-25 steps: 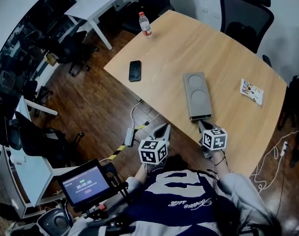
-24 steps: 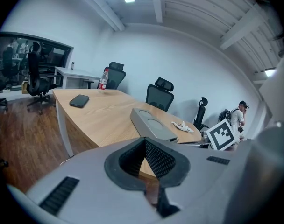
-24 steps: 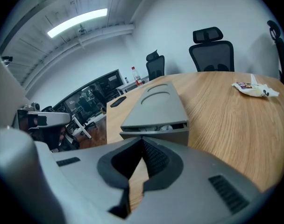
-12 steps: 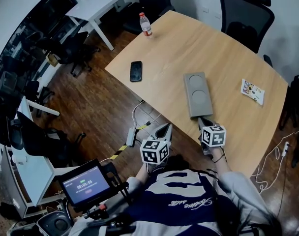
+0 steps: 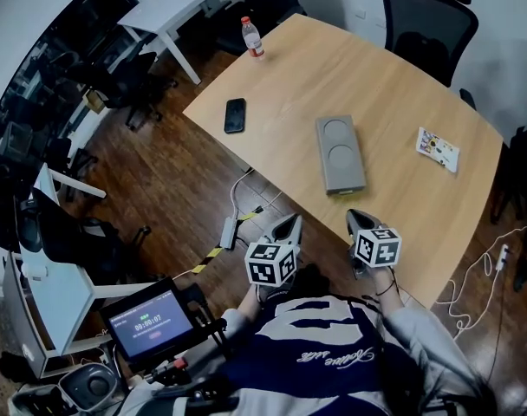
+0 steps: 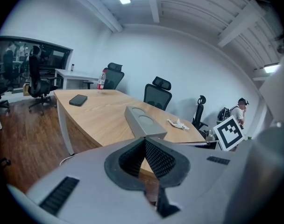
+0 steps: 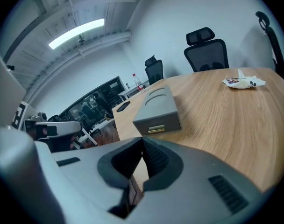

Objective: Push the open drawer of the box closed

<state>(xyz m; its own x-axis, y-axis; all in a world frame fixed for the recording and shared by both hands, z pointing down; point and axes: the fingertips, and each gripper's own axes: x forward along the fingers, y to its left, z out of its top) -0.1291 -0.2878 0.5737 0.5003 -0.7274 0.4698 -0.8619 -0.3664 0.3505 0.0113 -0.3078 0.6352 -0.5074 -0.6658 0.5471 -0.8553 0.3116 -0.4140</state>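
Right gripper (image 7: 143,143): jaws pressed together, empty, touching nothing, over the table's (image 5: 272,76) near edge. Left gripper (image 6: 144,141): likewise closed, empty. Box (image 5: 340,154): just beyond right gripper, apart from it; drawer front (image 7: 157,123) flush, facing it.

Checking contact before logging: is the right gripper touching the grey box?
No, the right gripper sits short of the grey box, with bare table between them.

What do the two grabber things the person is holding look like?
Both are light grey and taper to a point, with dark ribbed pads inside. The left gripper and right gripper each carry a white cube printed with black square markers. The person wears a navy-and-white top with grey sleeves.
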